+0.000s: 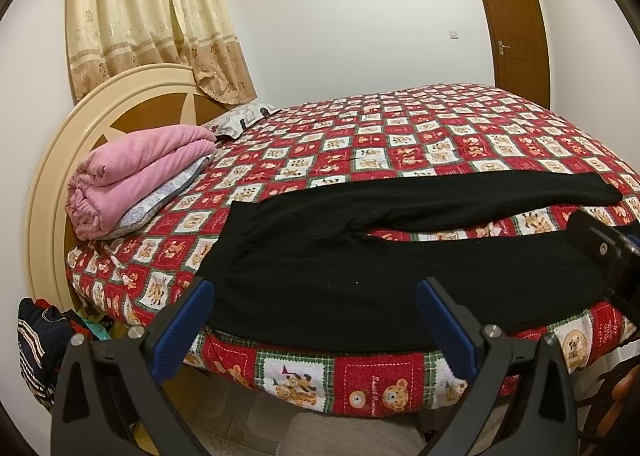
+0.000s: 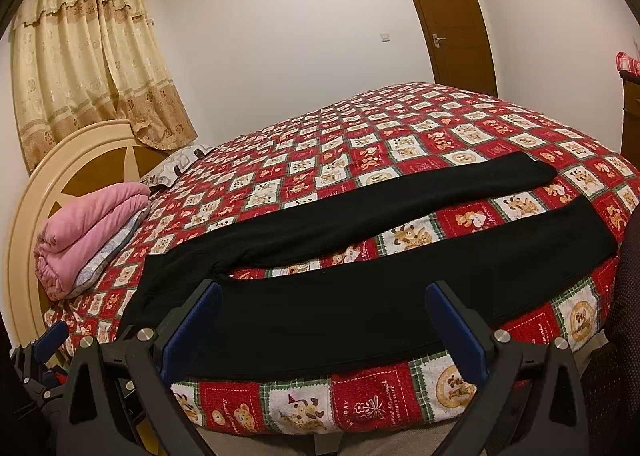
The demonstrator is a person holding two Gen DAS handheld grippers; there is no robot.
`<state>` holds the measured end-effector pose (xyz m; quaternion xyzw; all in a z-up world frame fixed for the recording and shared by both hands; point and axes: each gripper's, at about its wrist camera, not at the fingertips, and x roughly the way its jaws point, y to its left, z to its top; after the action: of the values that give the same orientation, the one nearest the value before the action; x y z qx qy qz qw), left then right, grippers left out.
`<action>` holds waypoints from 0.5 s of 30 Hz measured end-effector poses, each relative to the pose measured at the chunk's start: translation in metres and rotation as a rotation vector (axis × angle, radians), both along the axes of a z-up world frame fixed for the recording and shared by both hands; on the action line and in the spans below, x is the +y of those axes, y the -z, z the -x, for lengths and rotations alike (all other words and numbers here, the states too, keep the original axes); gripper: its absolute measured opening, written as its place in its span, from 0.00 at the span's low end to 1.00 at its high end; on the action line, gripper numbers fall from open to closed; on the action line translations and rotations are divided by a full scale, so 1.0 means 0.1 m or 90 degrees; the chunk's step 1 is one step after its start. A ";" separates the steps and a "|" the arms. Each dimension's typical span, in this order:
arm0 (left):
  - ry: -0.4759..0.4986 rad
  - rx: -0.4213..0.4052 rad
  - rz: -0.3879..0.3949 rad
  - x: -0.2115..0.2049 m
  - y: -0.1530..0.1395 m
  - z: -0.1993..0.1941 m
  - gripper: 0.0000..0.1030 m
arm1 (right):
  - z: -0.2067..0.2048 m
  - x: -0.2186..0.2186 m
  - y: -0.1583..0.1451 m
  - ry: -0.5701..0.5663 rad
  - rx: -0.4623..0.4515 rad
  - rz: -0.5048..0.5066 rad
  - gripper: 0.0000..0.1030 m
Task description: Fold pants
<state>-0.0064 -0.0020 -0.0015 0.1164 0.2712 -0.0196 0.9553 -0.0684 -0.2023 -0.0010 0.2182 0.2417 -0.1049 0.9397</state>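
while the black pants point(image 1: 360, 256) are lying flat with 2 legs apart on the bear-print bedspread point(image 1: 420, 127), you are holding your left gripper point(image 1: 316, 320) and right gripper point(image 2: 324, 320) spread wide, gripping nothing.

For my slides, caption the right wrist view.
Open right gripper facing black pants spread flat, legs apart, on the bed.

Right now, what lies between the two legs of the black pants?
Only a bare strip of the red bear-print bedspread separates the two legs of the black pants; the right wrist view shows it best.

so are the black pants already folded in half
No, the black fabric pants lie flat on the red patchwork quilt, both legs spread apart.
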 end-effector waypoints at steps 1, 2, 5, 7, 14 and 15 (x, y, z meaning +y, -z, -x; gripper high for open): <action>0.001 0.001 0.000 0.00 0.00 0.00 1.00 | 0.00 0.00 0.00 0.000 0.000 0.000 0.99; 0.000 0.001 0.000 0.00 0.00 0.00 1.00 | 0.00 0.00 0.00 0.000 0.000 0.000 0.99; 0.000 0.003 0.005 0.01 0.01 0.00 1.00 | 0.00 0.00 0.00 0.000 0.000 0.000 0.99; -0.001 0.004 0.007 0.02 0.03 0.02 1.00 | 0.00 0.00 0.00 0.000 0.000 0.000 0.99; -0.002 0.006 0.008 0.02 0.03 0.02 1.00 | 0.01 0.01 0.01 -0.001 0.000 0.000 0.99; -0.002 0.006 0.008 0.02 0.03 0.01 1.00 | 0.01 0.01 0.01 -0.001 0.000 0.000 0.99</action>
<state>-0.0078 0.0002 -0.0048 0.1101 0.2757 -0.0203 0.9547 -0.0689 -0.2017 -0.0020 0.2183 0.2417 -0.1042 0.9397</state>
